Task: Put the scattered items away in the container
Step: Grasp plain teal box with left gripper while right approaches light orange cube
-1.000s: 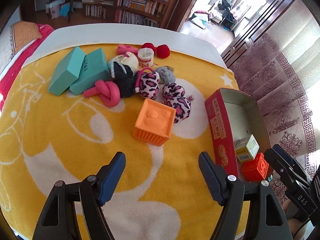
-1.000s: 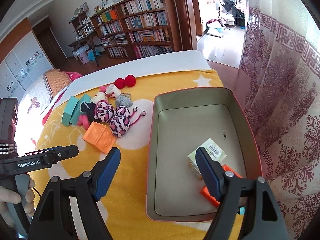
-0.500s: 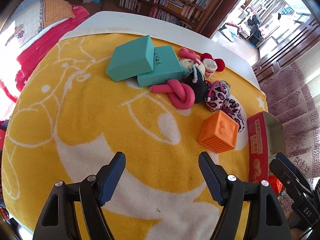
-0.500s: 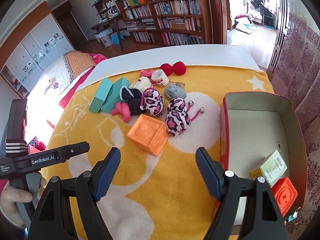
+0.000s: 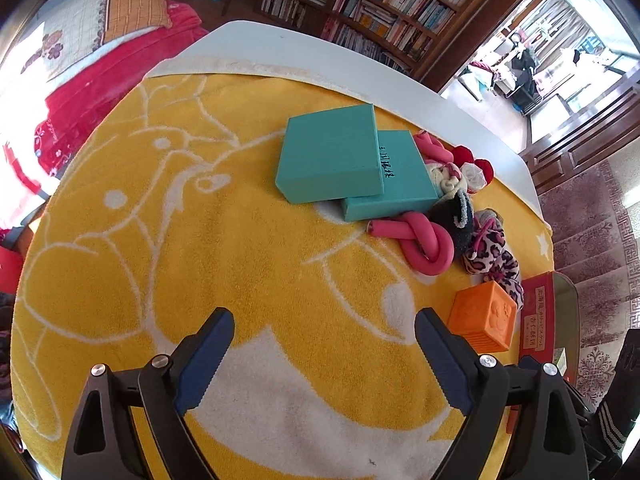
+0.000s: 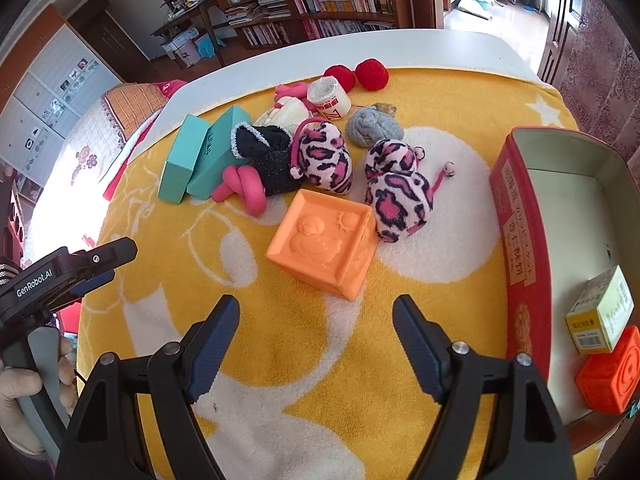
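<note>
Fingers [image 6: 416, 344] of right gripper [image 6: 316, 336] gaping empty, lining up on orange block [image 6: 324, 244]; left gripper [image 5: 324, 356] opening, nothing between.

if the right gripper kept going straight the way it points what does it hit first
Most likely the orange embossed cube, which sits just ahead of the open, empty right gripper. Depth is unclear, so it could touch the yellow blanket short of it.

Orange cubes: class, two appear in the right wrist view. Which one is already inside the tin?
The darker, reddish-orange cube, in the tin's near corner beside a small carton. The paler, larger cube sits on the yellow blanket.
</note>
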The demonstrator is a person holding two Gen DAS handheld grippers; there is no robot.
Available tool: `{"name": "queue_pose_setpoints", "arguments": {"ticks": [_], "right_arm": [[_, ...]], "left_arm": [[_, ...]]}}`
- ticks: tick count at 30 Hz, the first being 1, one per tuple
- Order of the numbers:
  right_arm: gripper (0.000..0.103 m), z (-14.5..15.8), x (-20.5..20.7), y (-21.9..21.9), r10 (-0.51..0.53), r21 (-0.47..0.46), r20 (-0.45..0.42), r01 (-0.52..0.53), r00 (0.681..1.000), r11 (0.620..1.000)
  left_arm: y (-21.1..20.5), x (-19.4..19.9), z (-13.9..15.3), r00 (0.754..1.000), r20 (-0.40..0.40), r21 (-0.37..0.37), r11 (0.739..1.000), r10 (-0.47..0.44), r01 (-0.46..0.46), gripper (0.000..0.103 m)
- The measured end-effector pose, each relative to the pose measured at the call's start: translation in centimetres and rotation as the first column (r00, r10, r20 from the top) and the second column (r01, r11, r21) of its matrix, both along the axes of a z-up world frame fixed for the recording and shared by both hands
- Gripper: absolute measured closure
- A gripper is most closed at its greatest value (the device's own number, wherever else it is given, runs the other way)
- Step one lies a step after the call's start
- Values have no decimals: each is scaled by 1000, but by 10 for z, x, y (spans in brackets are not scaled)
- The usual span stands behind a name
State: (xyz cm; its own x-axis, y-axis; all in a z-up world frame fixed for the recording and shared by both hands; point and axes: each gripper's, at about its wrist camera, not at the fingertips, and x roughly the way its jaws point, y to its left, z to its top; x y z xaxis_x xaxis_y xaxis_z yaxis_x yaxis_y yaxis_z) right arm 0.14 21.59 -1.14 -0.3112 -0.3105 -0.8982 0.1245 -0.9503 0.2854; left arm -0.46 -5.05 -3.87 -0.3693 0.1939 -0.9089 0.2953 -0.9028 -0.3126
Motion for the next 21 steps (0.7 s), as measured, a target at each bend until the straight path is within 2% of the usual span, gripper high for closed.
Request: {"name": "queue_pose_setpoints", "arguments": {"ticks": [9, 15, 21], "right_arm": [[21, -3, -8, 1, -71, 10, 17, 71, 997, 997], [21, -4, -11, 3, -106, 17, 28, 106, 994, 994], [21, -6, -17, 3, -125, 24, 37, 124, 991, 992]], "left_arm": [[-26, -52, -13, 1000, -5, 108, 994, 5, -5, 10], [-42, -85, -26, 1000, -15, 198, 980, 23, -20, 10], [-48, -106, -41, 1000, -23, 223, 975, 15, -9, 10]]}}
